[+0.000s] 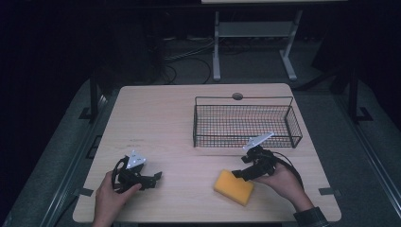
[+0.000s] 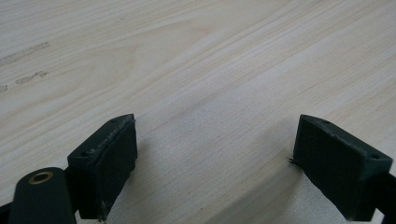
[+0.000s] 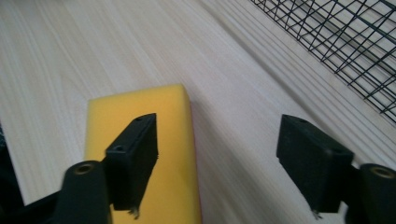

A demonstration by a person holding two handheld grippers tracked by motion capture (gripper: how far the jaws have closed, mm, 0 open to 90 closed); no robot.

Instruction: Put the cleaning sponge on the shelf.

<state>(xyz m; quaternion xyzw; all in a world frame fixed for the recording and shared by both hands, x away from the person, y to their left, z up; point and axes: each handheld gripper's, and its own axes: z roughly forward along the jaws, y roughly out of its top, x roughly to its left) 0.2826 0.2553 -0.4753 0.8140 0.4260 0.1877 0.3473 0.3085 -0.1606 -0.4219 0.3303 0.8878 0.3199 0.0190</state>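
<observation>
- From the high view, my left gripper (image 1: 158, 177) sits low over the near left of the wooden table (image 1: 165, 118), held in my left hand (image 1: 109, 196). My right gripper (image 1: 236, 173) is at the upper edge of a yellow sponge (image 1: 233, 187), which lies flat on the near right, just in front of a black wire basket (image 1: 246, 124).
- The left gripper view adds what the high view cannot: my jaws stand wide apart with bare wood grain between them.
- The right gripper view shows my right jaws wide too, one over the sponge (image 3: 140, 154), the other over bare table, with the basket's mesh (image 3: 345, 42) in the top right corner.
</observation>
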